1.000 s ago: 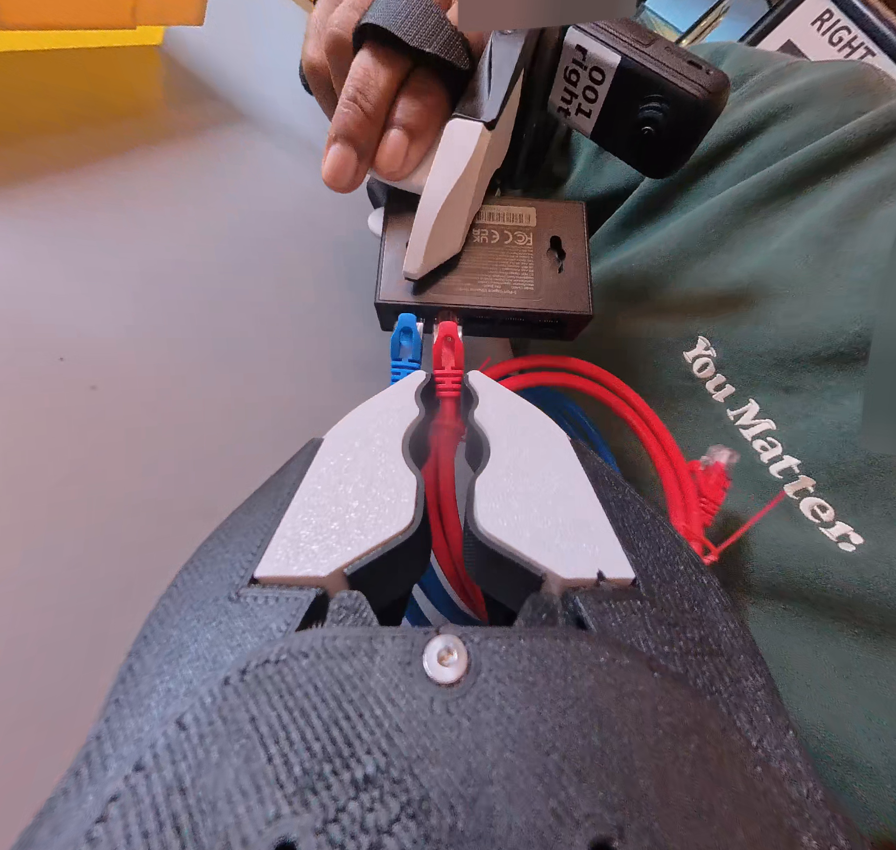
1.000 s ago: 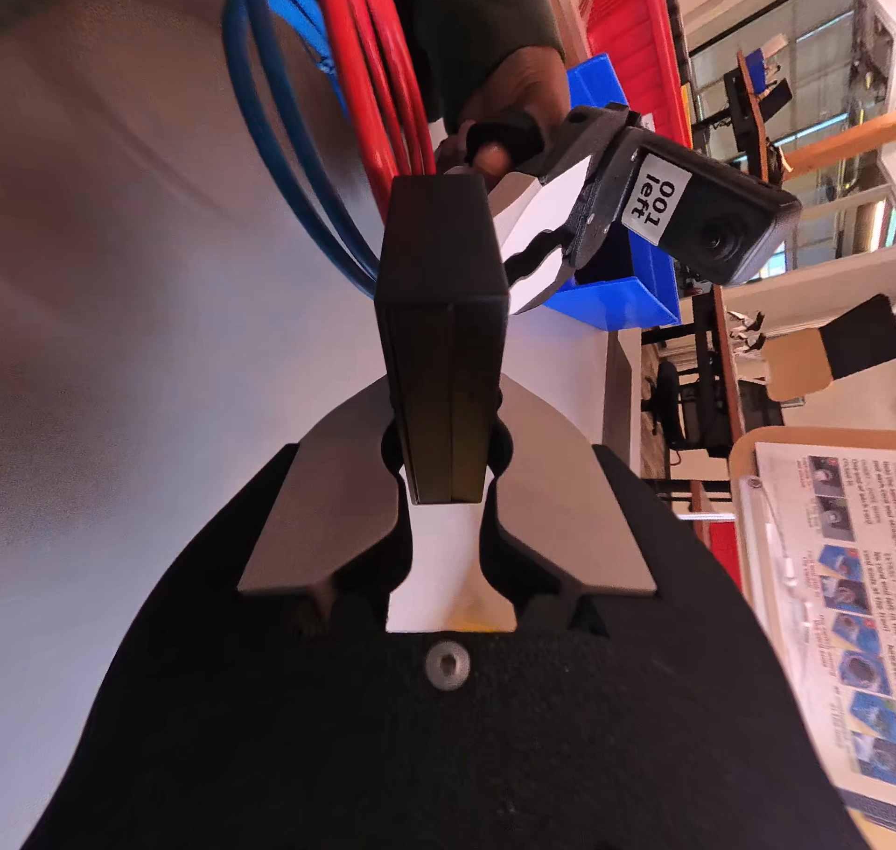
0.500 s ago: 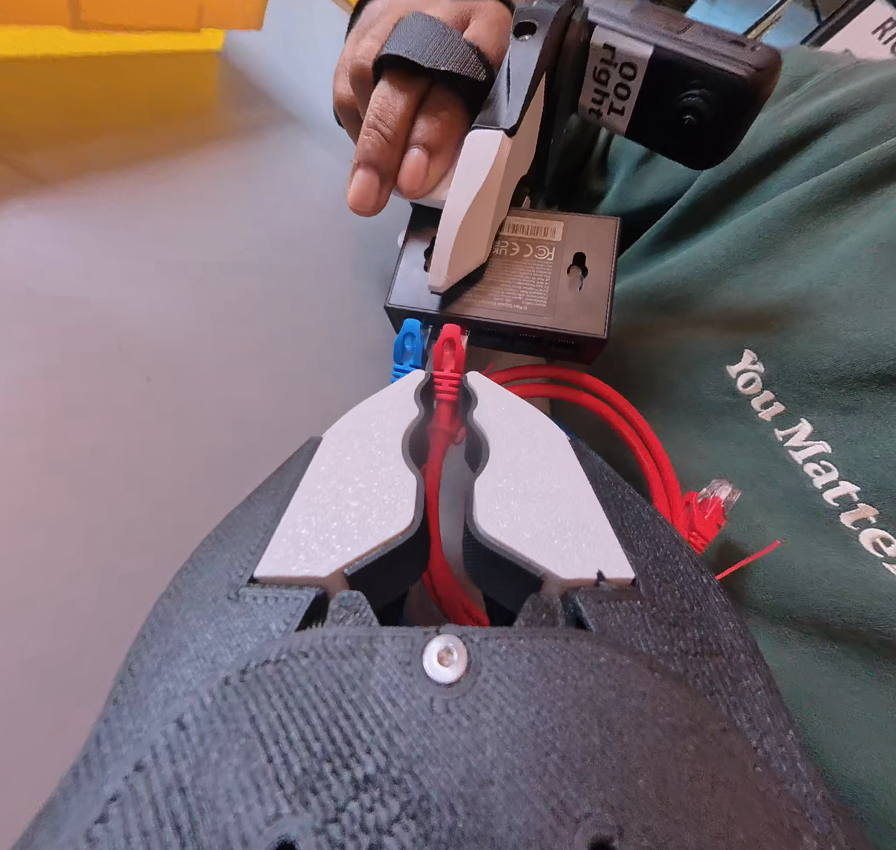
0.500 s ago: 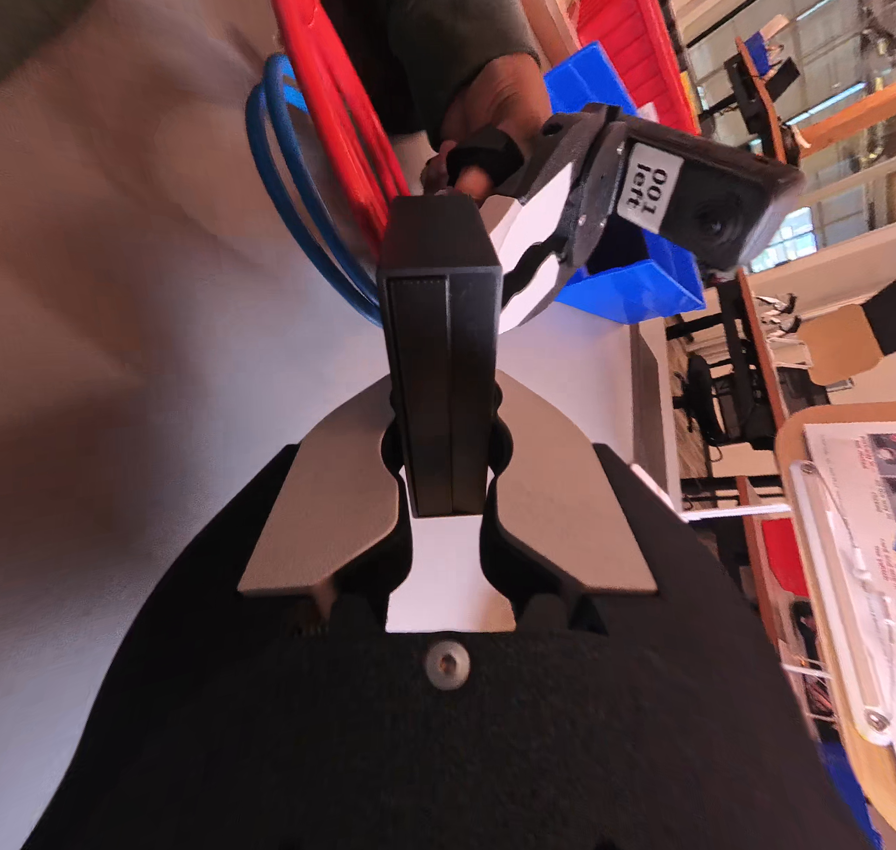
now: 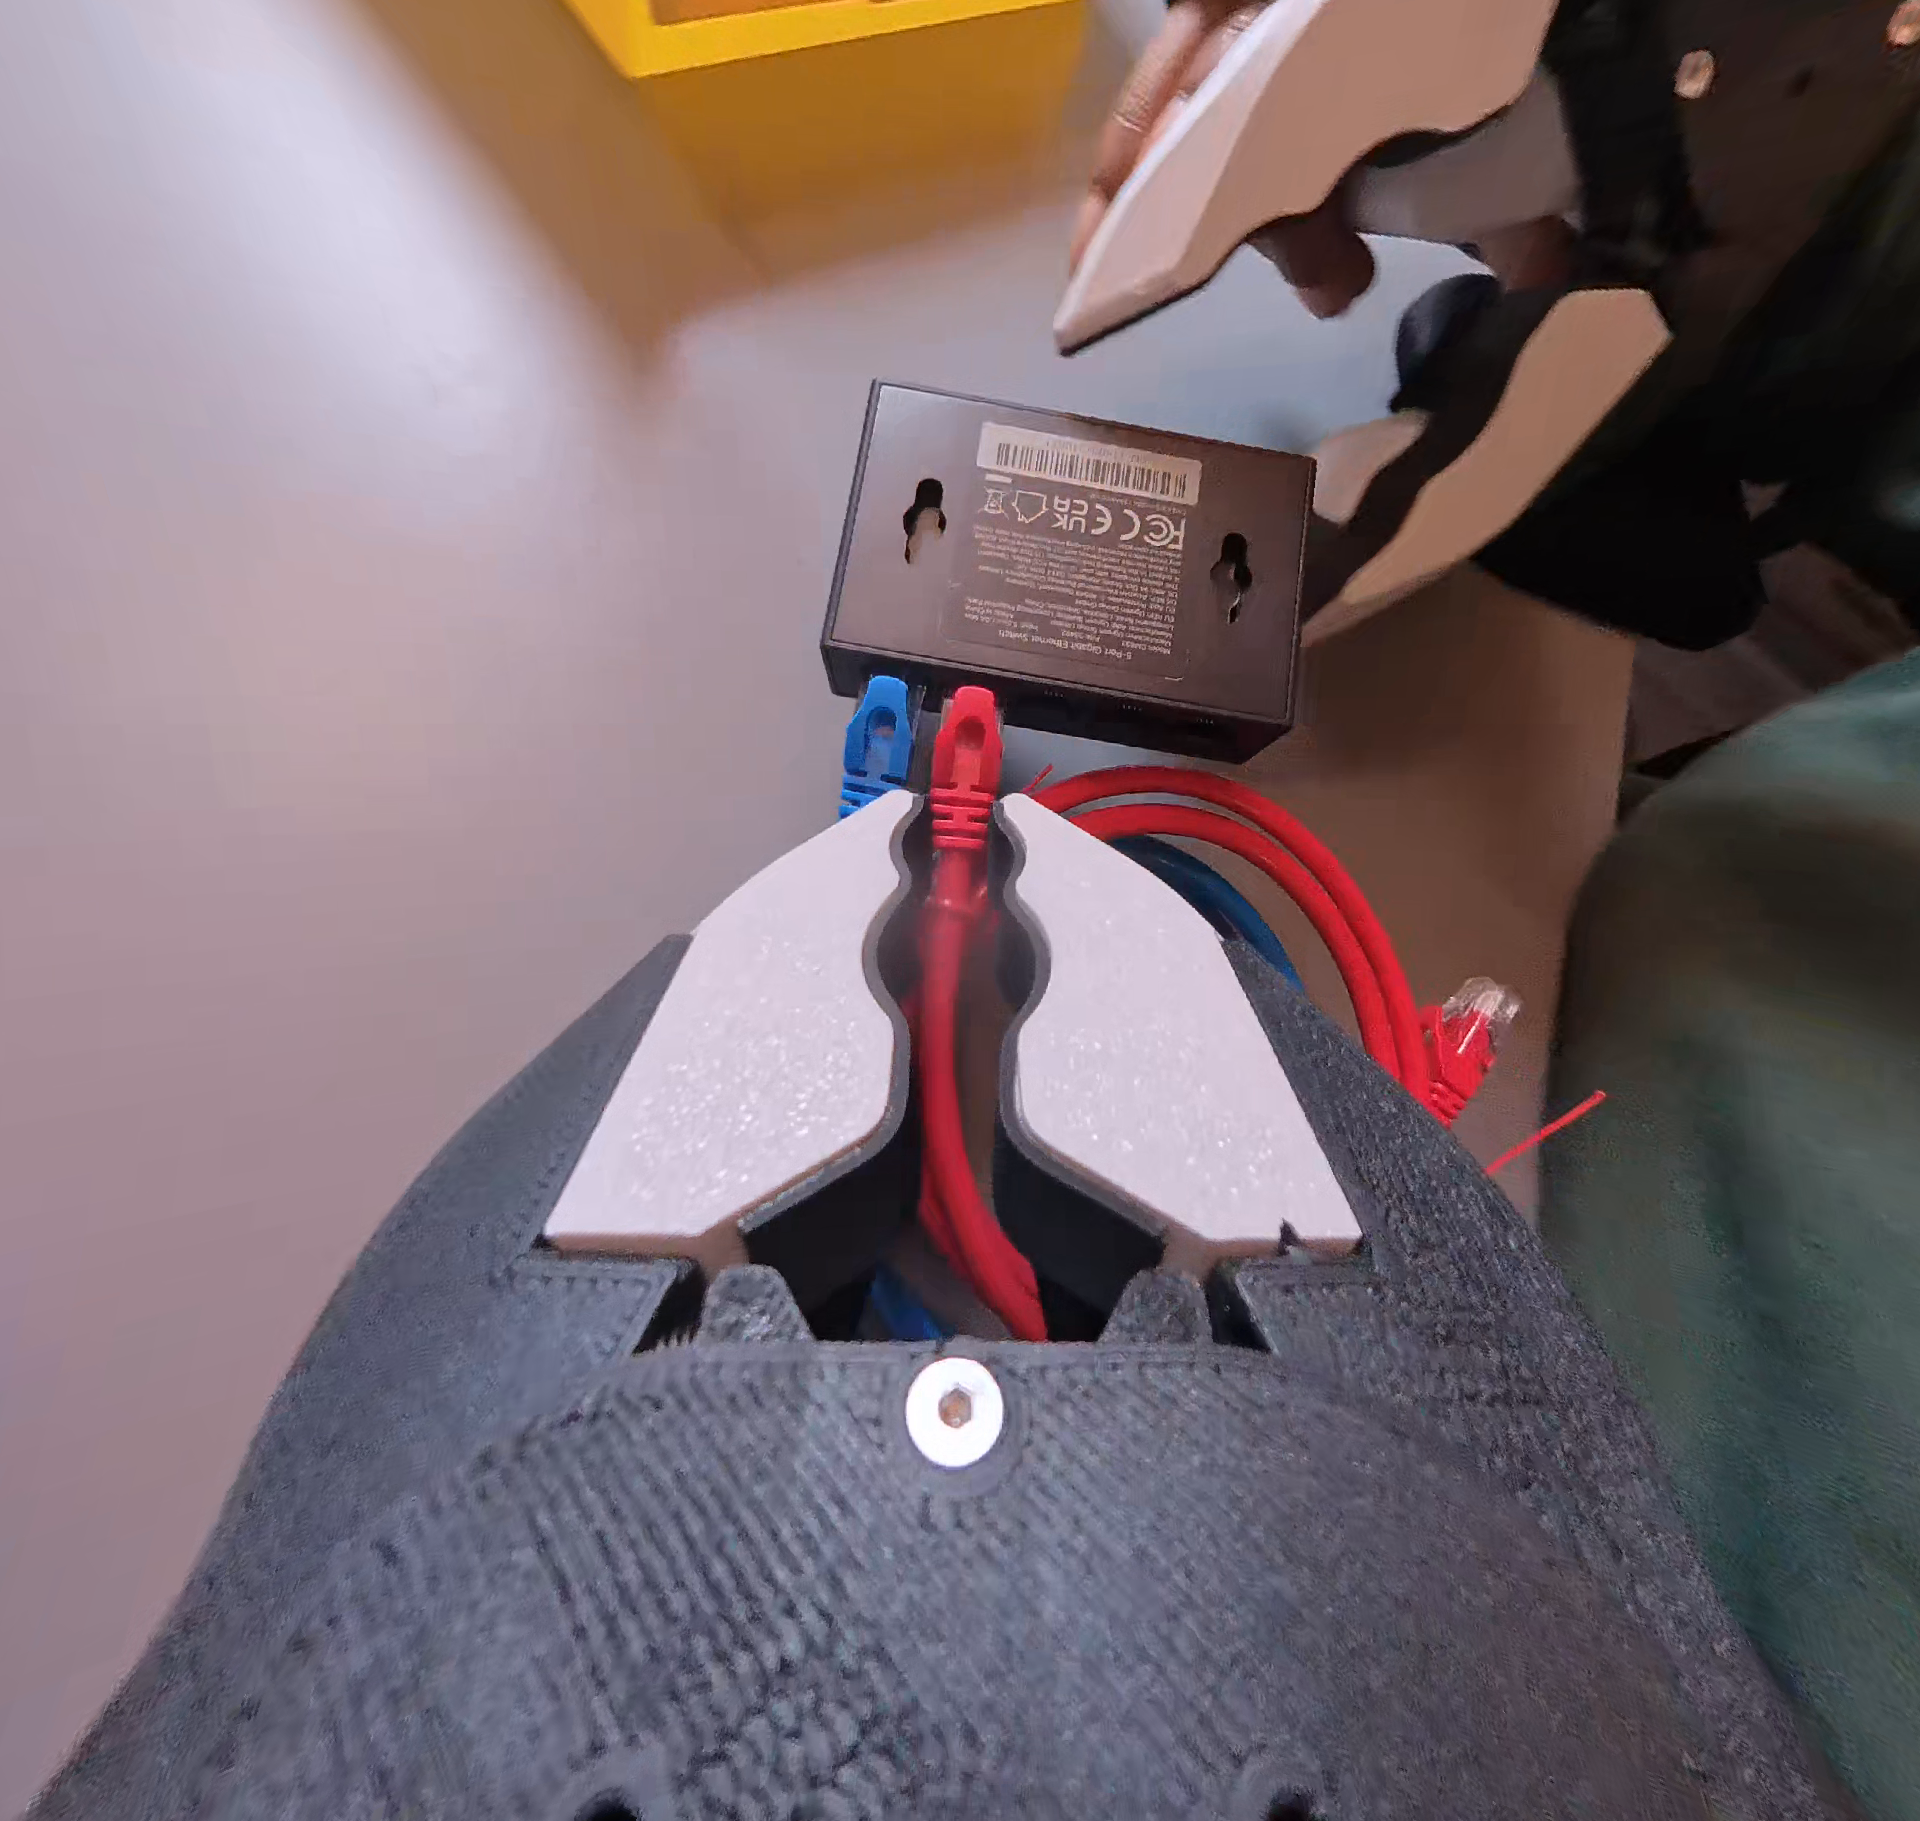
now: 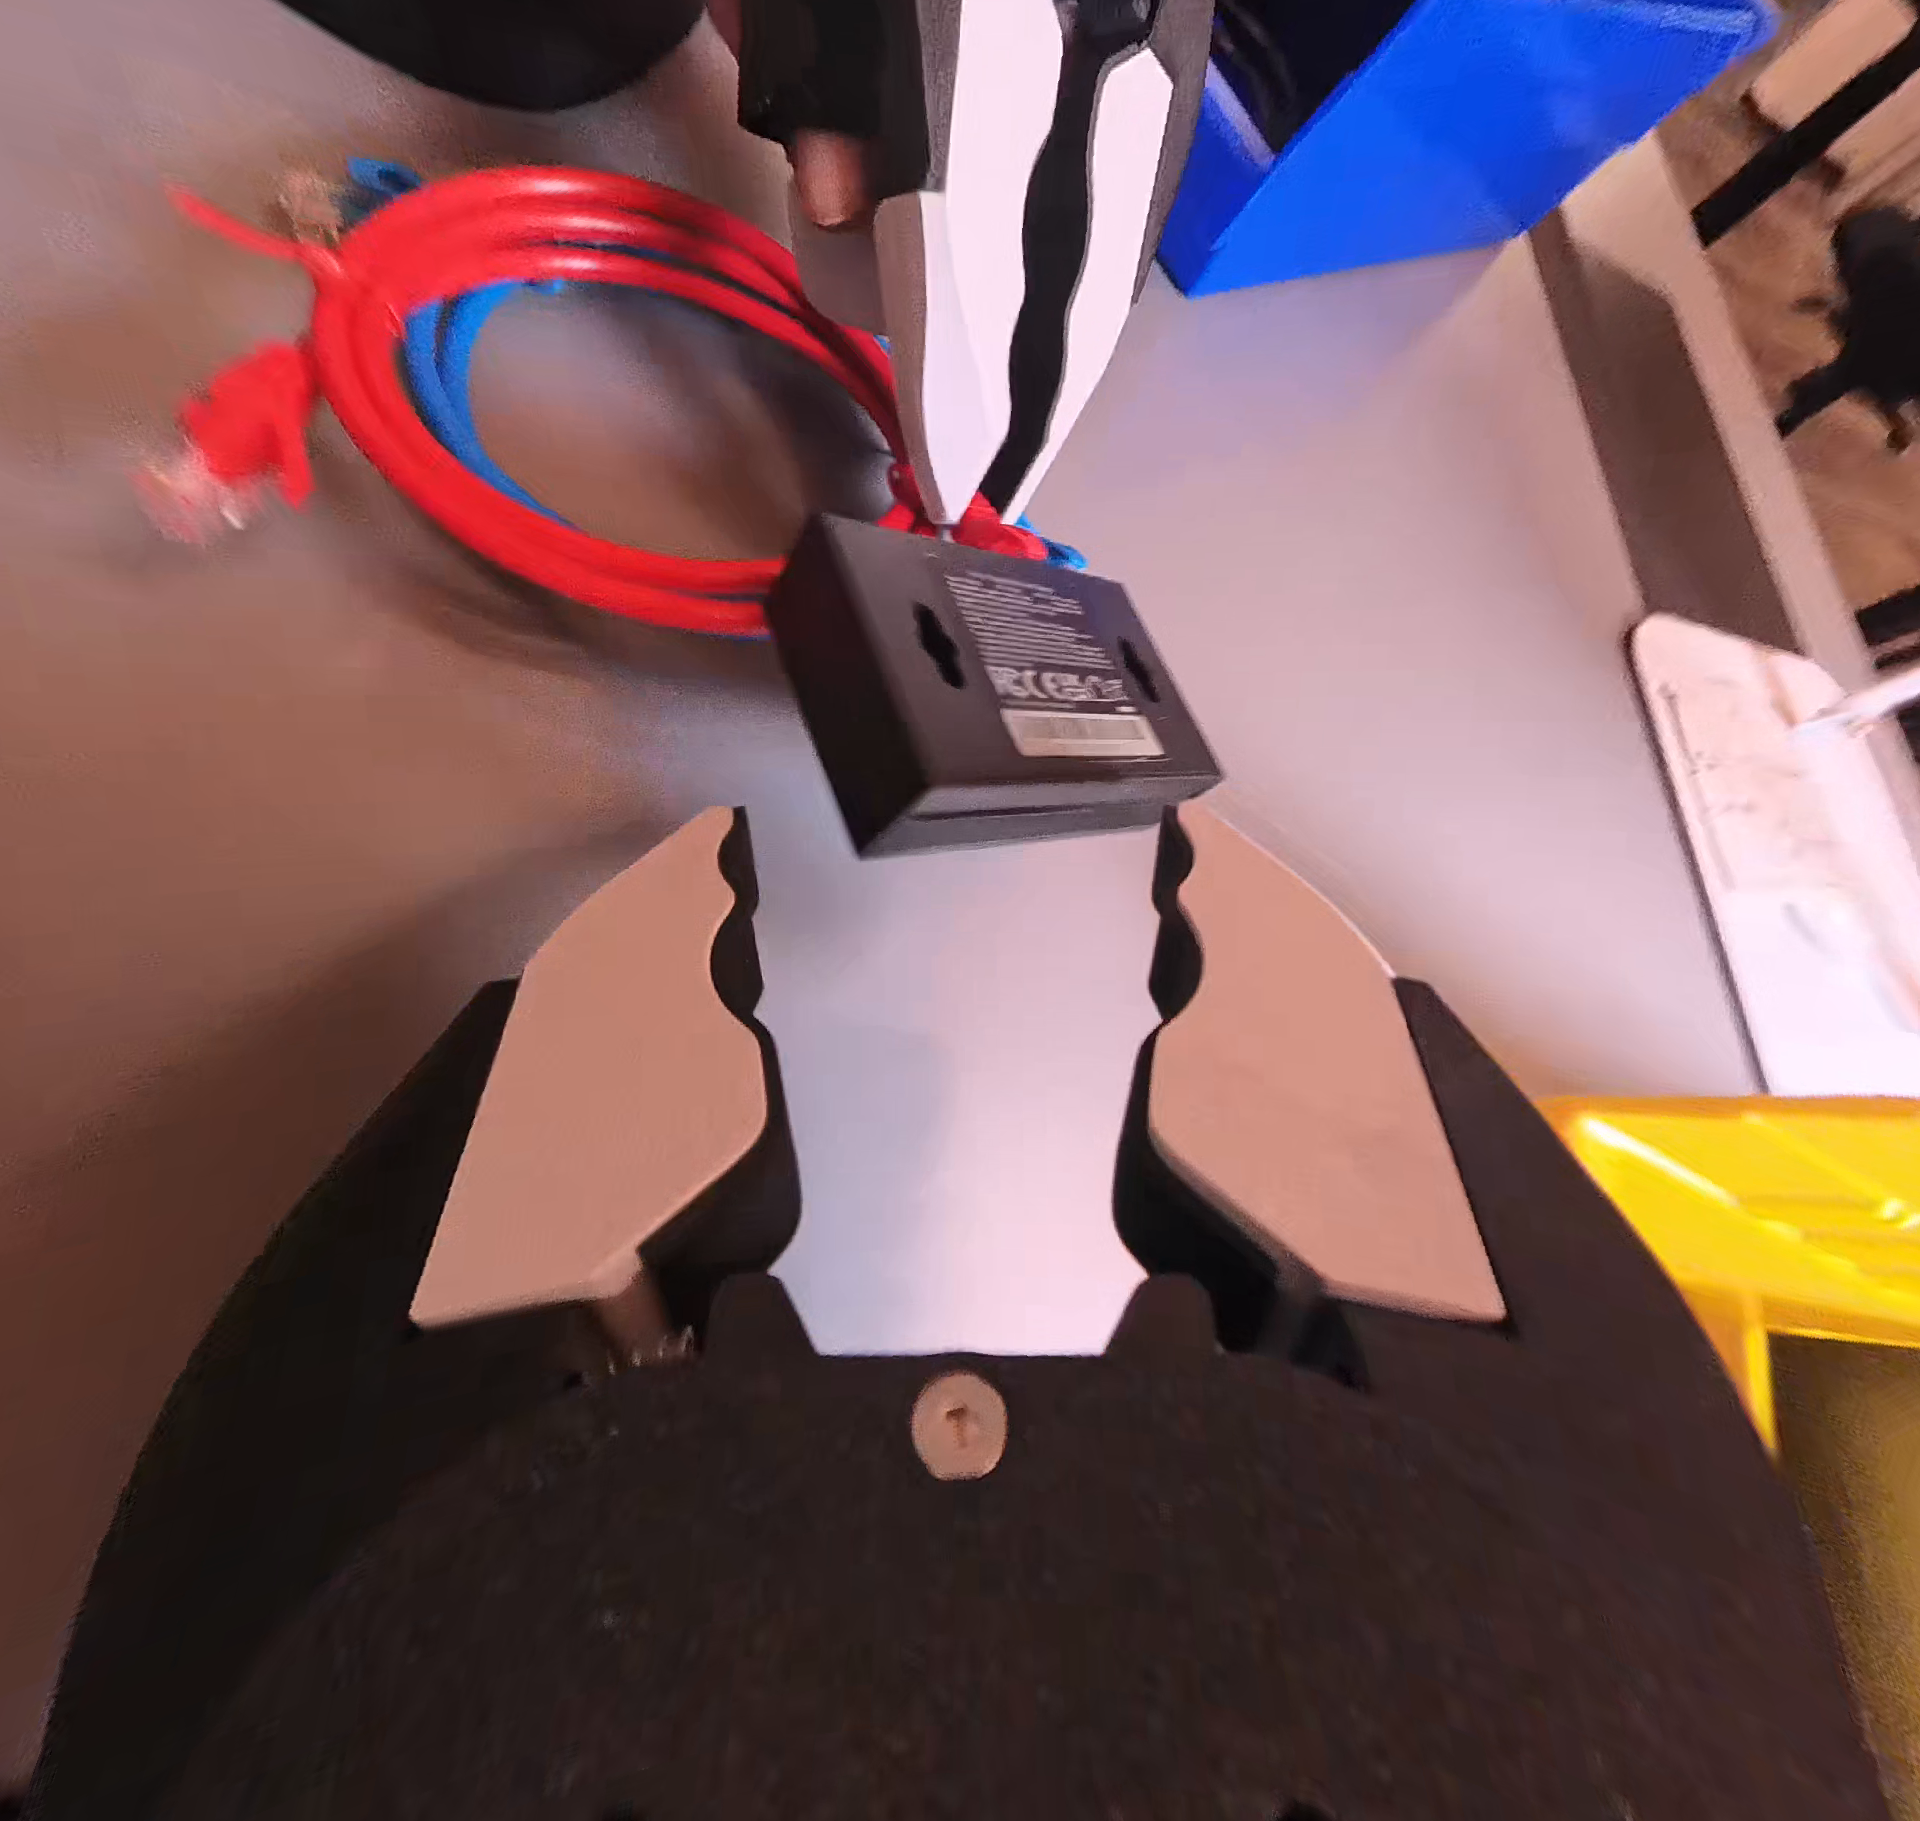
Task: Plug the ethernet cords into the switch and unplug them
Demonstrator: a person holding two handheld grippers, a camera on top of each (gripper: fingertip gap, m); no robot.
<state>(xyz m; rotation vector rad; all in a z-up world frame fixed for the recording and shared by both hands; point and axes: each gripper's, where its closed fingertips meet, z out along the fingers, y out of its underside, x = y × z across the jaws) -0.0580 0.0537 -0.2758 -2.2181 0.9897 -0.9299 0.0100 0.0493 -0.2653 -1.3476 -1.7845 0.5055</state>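
The right gripper (image 6: 956,924) had released the switch (image 5: 1070,566), now wide; the left gripper (image 5: 958,821) clamped the red cord (image 5: 966,763). Unplugging probably needed regripping.

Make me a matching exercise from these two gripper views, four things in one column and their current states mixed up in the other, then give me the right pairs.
Things:
1. left gripper
2. right gripper
3. blue plug
4. loose red plug

States:
A. open, holding nothing
B. seated in the switch's end port
C. lying unplugged beside the cable coil
D. shut on the red cord just behind its plug

Pairs: 1-D, 2-A, 3-B, 4-C
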